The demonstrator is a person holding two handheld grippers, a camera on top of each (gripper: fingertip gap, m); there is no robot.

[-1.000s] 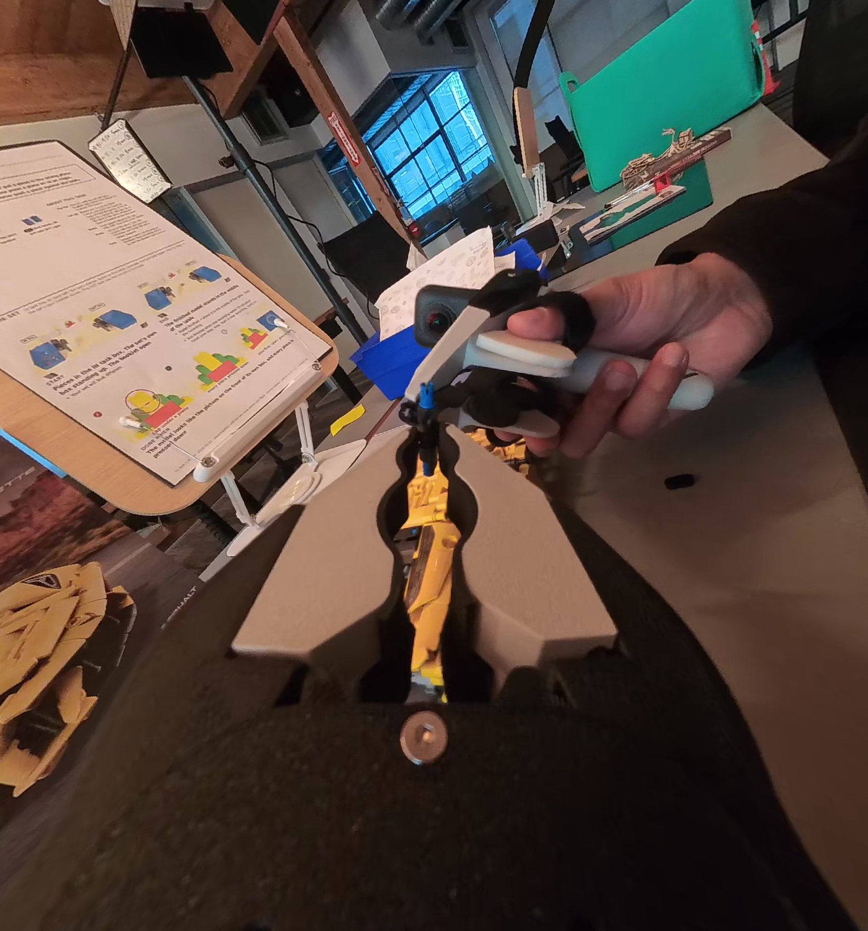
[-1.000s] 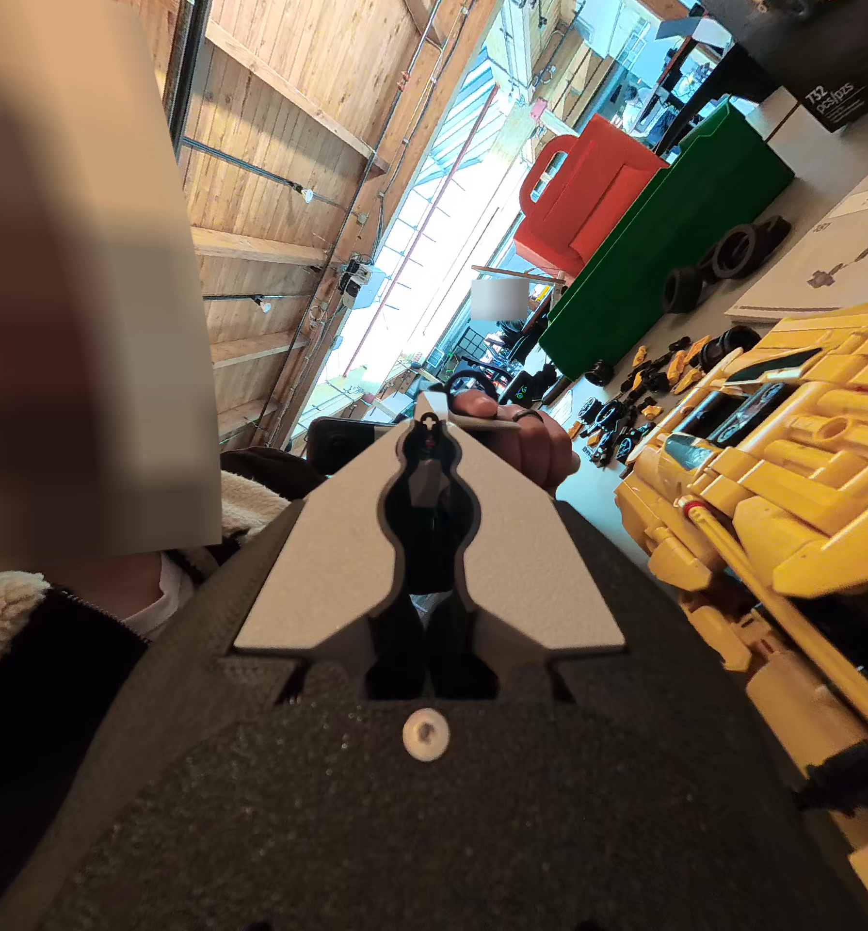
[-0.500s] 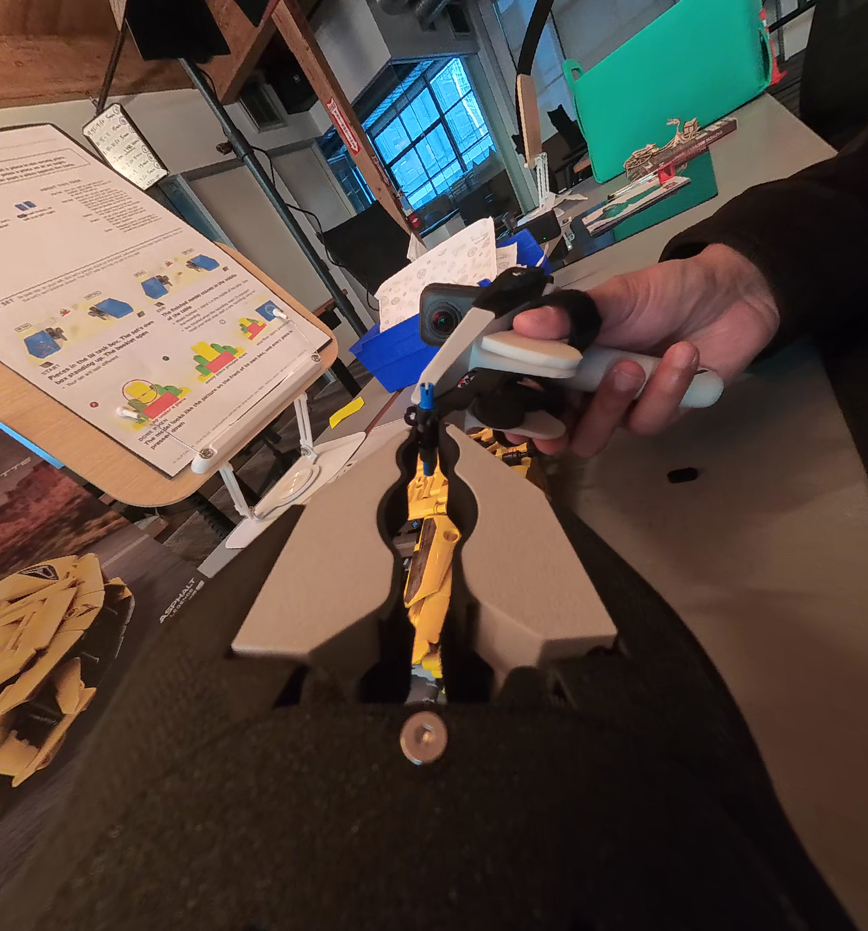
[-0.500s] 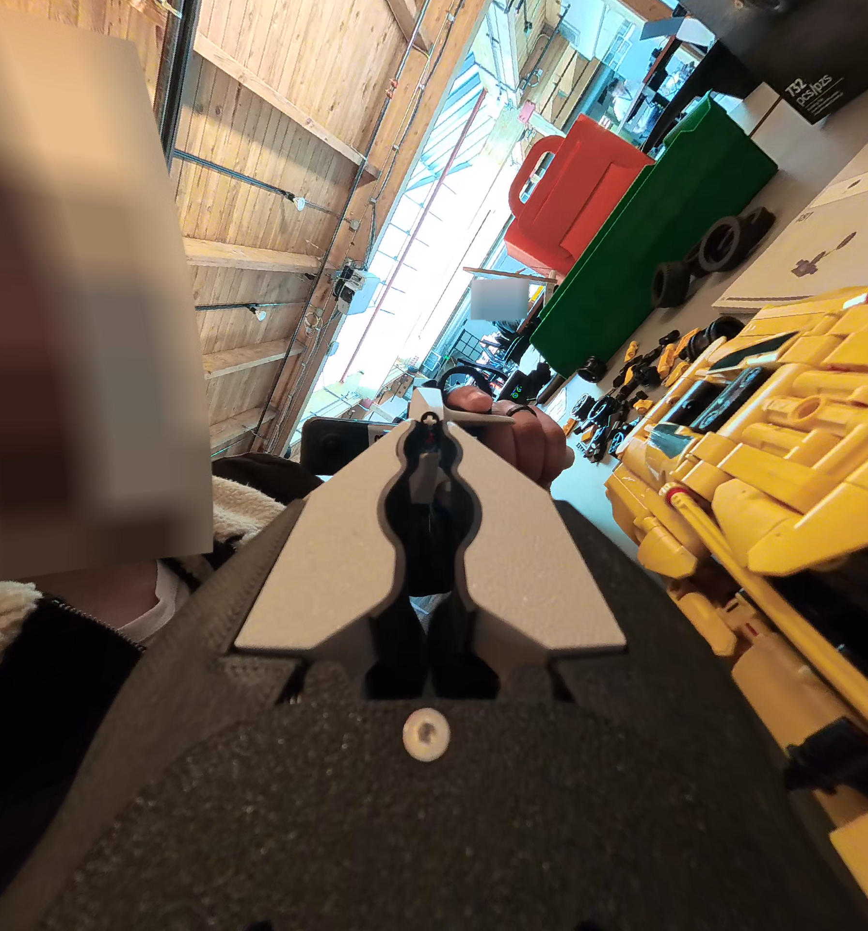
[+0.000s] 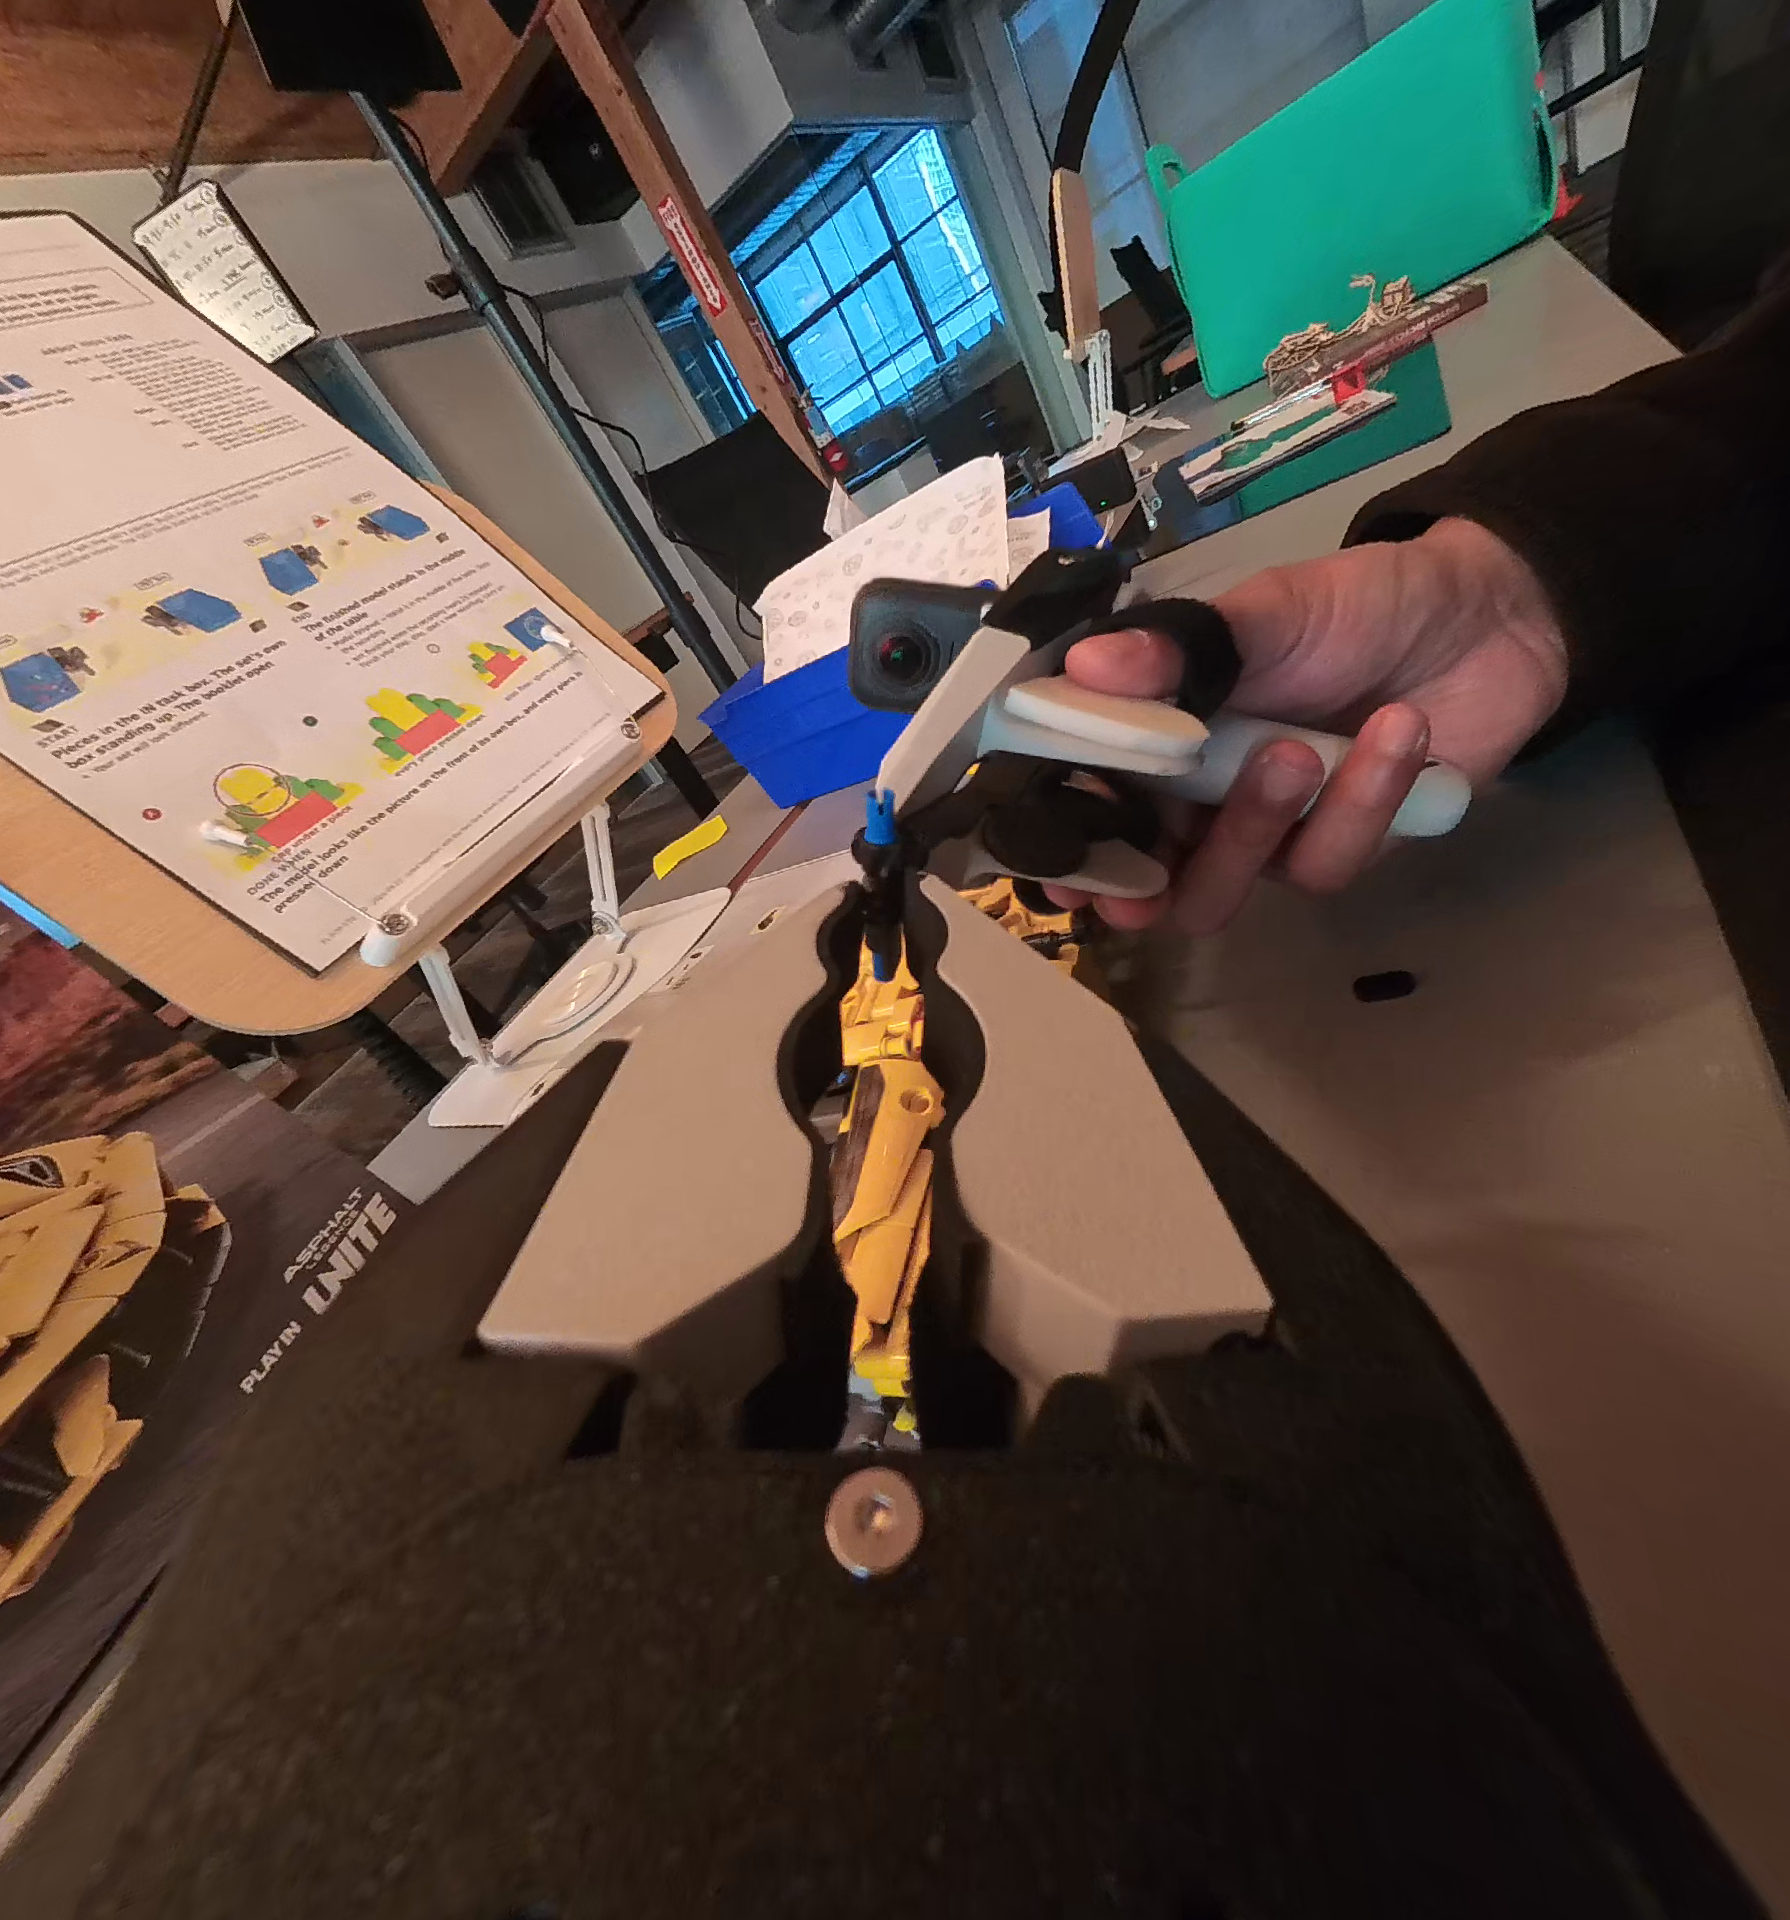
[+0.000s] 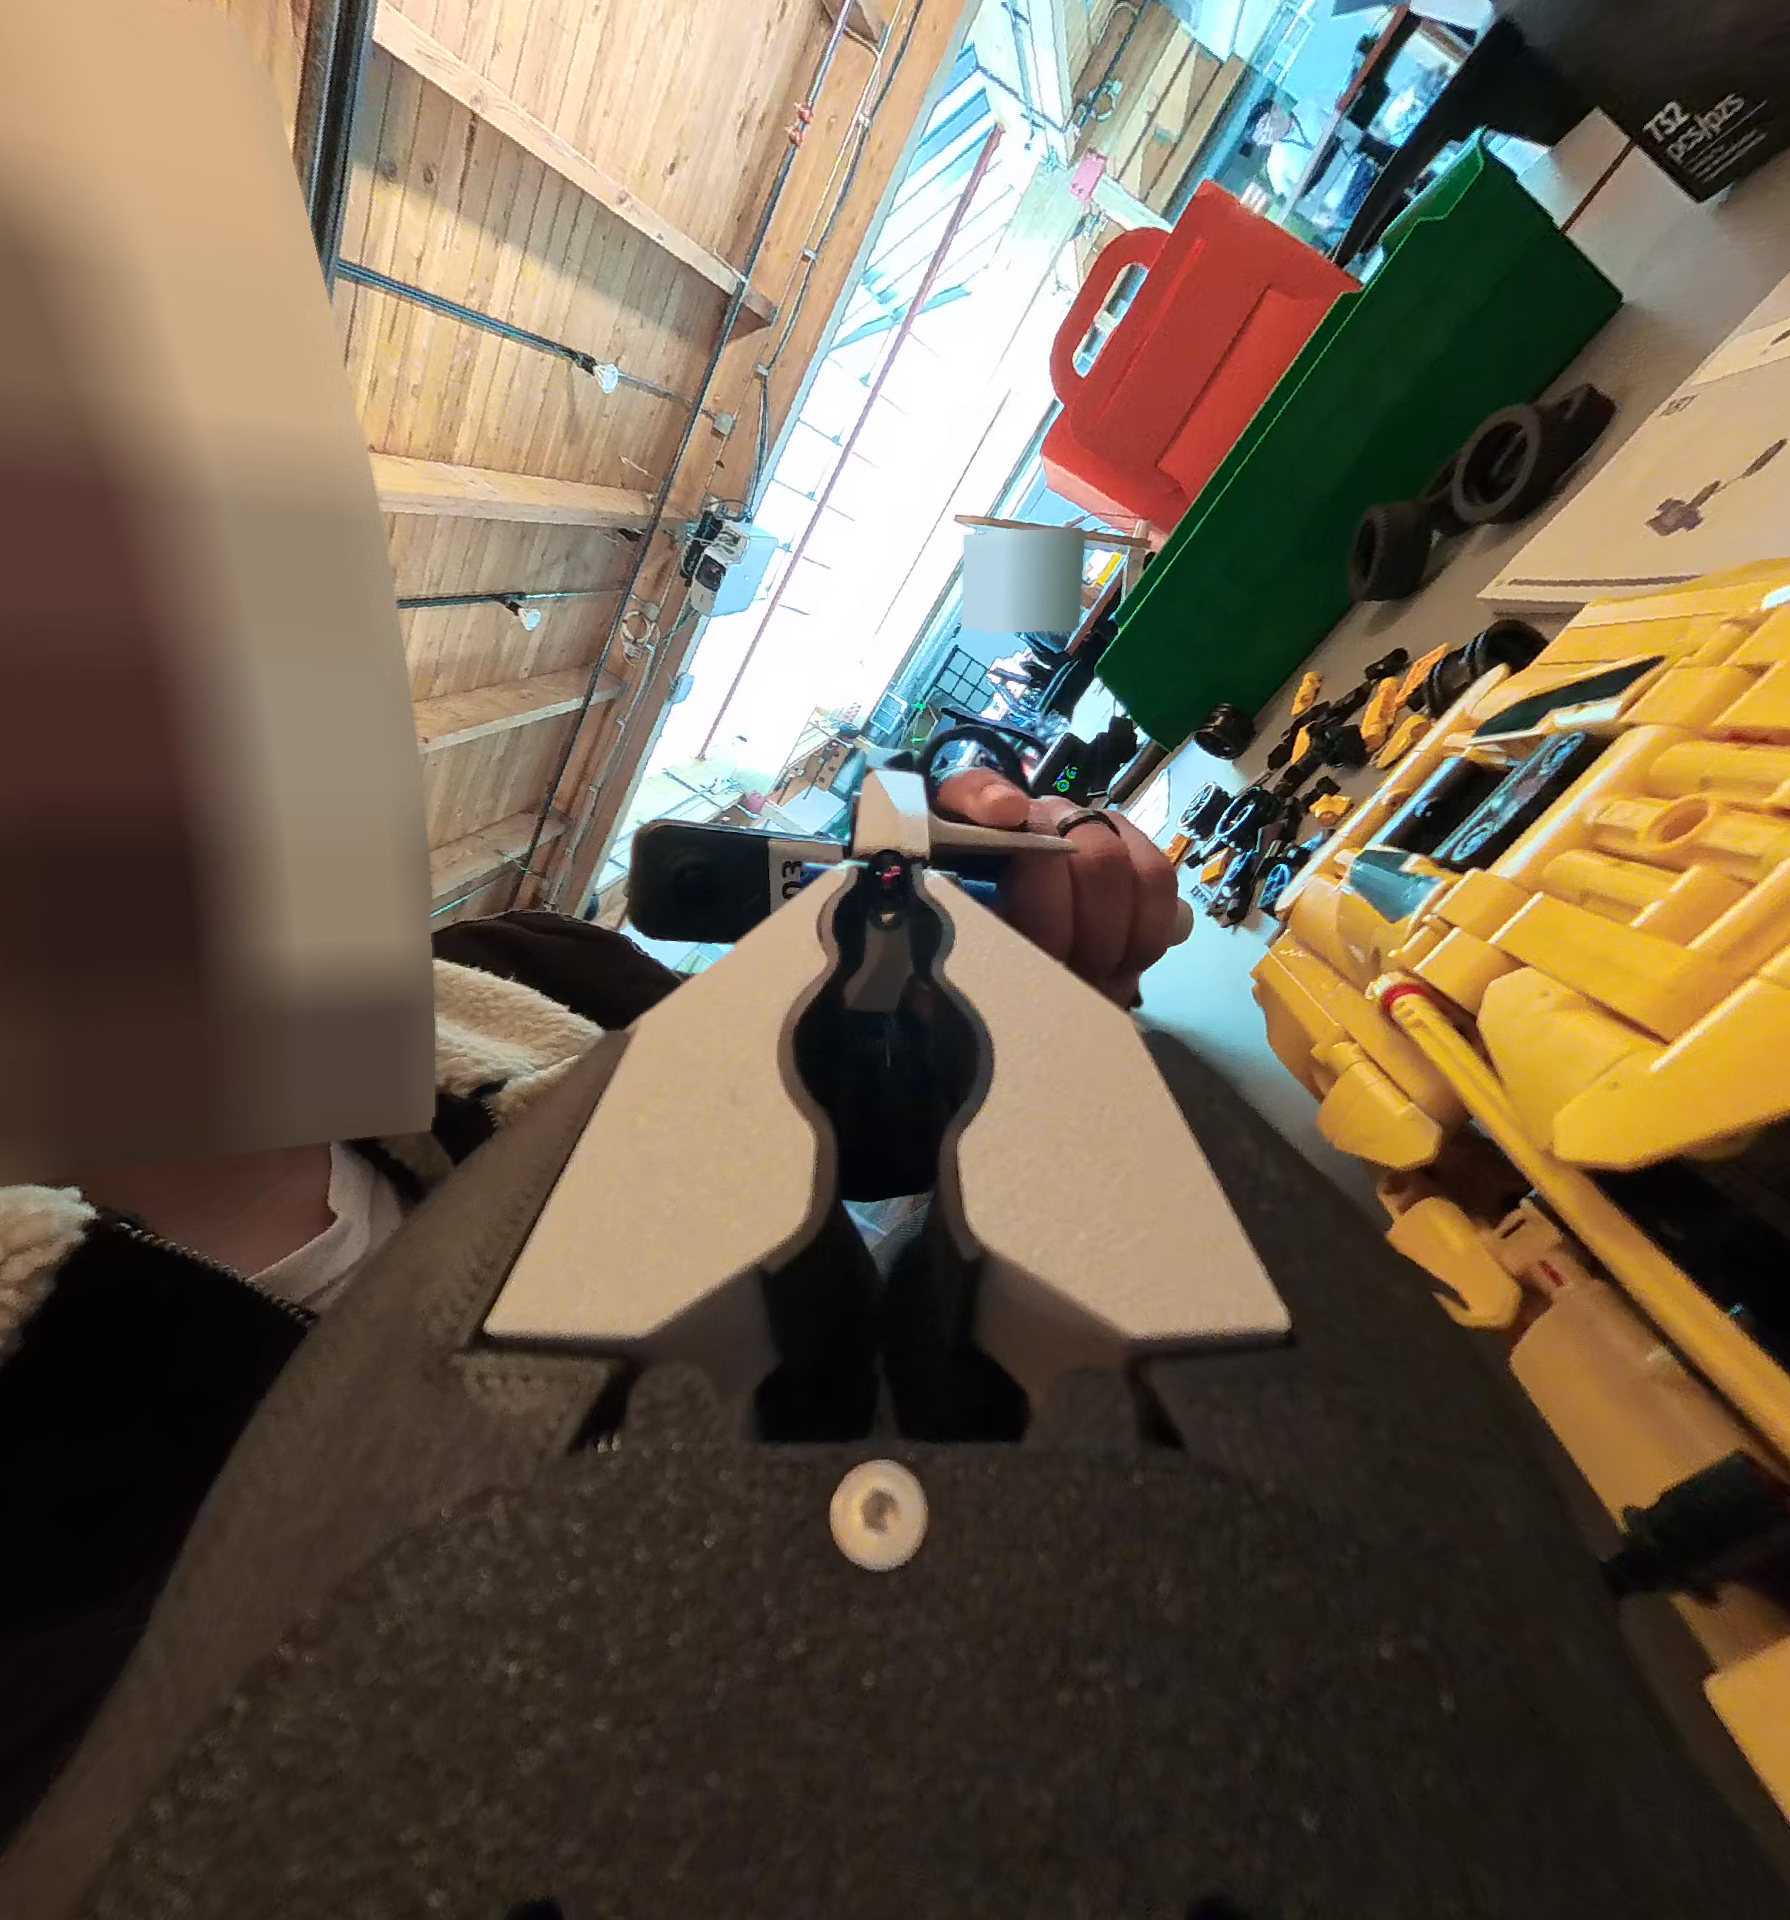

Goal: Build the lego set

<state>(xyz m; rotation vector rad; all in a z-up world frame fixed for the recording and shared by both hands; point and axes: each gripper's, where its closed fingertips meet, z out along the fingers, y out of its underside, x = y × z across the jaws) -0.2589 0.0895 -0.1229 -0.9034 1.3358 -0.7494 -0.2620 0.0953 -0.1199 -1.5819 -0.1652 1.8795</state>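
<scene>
My left gripper (image 5: 886, 914) is shut on a narrow yellow Lego sub-assembly (image 5: 886, 1174) held lengthwise between its fingers. A small black connector with a blue pin (image 5: 876, 826) sticks out past the tips. My right gripper (image 5: 896, 816), held by a hand, meets it tip to tip and pinches that black connector. In the right wrist view my right gripper (image 6: 886, 883) is shut, with a small black piece at its tips, and the left gripper (image 6: 896, 821) faces it. The large yellow Lego car (image 6: 1597, 831) lies on the table to the right.
An instruction board on a stand (image 5: 247, 644) and the set's box (image 5: 60, 1299) are at the left, and a blue bin (image 5: 808, 717) is behind them. Loose parts (image 6: 1286, 748), black tyres (image 6: 1473, 488), a booklet (image 6: 1701, 499), a green bin (image 6: 1338, 468) and a red bin (image 6: 1182, 343) lie beyond the car. Only a small space, under 4 cm, lies between the two pairs of fingers.
Both grippers stay shut and tip to tip. The pair has shifted slightly, and the yellow car sits a little lower in the right wrist view.
</scene>
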